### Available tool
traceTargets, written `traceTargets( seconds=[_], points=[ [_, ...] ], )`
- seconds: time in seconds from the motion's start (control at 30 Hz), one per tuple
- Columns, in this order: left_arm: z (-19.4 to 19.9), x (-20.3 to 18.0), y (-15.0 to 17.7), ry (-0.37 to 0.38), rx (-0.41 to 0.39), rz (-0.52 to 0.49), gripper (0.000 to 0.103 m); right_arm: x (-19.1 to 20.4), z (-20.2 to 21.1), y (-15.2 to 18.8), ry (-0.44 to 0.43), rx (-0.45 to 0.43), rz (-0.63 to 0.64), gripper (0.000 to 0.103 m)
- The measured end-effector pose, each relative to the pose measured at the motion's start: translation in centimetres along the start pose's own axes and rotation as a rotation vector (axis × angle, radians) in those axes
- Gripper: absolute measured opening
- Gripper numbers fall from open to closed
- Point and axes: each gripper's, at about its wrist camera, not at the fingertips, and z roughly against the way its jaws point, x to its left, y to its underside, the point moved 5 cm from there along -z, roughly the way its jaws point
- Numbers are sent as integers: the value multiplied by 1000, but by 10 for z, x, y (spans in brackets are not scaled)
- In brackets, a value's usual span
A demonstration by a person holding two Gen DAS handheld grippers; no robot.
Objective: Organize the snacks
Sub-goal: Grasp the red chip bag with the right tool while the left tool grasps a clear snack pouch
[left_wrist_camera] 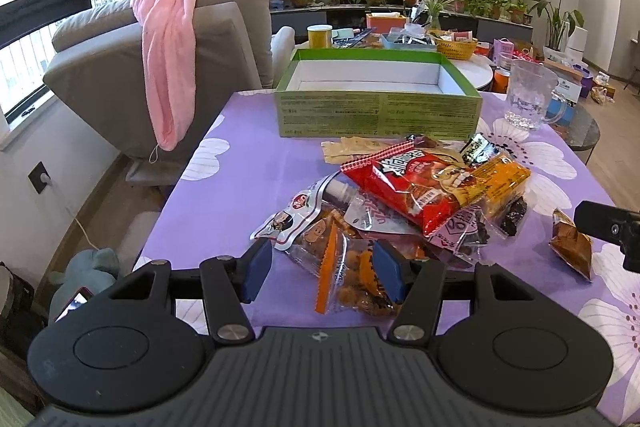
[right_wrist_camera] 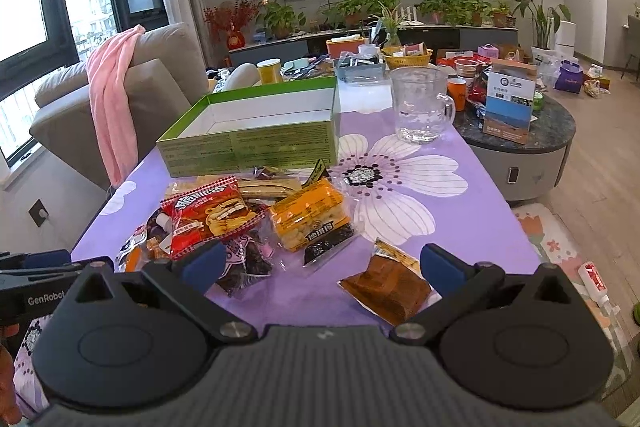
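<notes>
Living room, purple flowered table [right_wrist_camera: 460, 227] | green box [left_wrist_camera: 378, 107] at far edge, glass pitcher [right_wrist_camera: 420, 107] beside it | snack pile [left_wrist_camera: 400, 195] mid-table — lower packets half hidden | left gripper [left_wrist_camera: 322, 273] wide open around an orange packet [left_wrist_camera: 352, 279], no squeeze evident | right gripper [right_wrist_camera: 320, 267] agape — empty, brown packet [right_wrist_camera: 386, 291] just inside its right finger.

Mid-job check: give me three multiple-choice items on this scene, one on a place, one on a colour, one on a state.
1. Relative to the green box, the glass pitcher stands:
A) inside it
B) beside it, on the tablecloth
C) on top of it
2. The tablecloth is mainly:
A) purple
B) red
C) grey
3. The green box is:
A) lidded
B) heaped with snacks
C) open, nothing seen inside

B: it stands off the box's corner.
A: purple with white flowers.
C: only bare white lining shows.
</notes>
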Motion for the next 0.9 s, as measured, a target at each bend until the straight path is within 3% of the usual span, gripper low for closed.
traceTargets(
  seconds=[0.4, 0.9],
  points=[
    [-18, 20, -5, -39, -10, 19, 54, 23, -10, -8, -70, -43, 111, 53],
    [-63, 40, -13, 21, 35, 14, 54, 58, -54, -24, -162, -13, 224, 53]
  ],
)
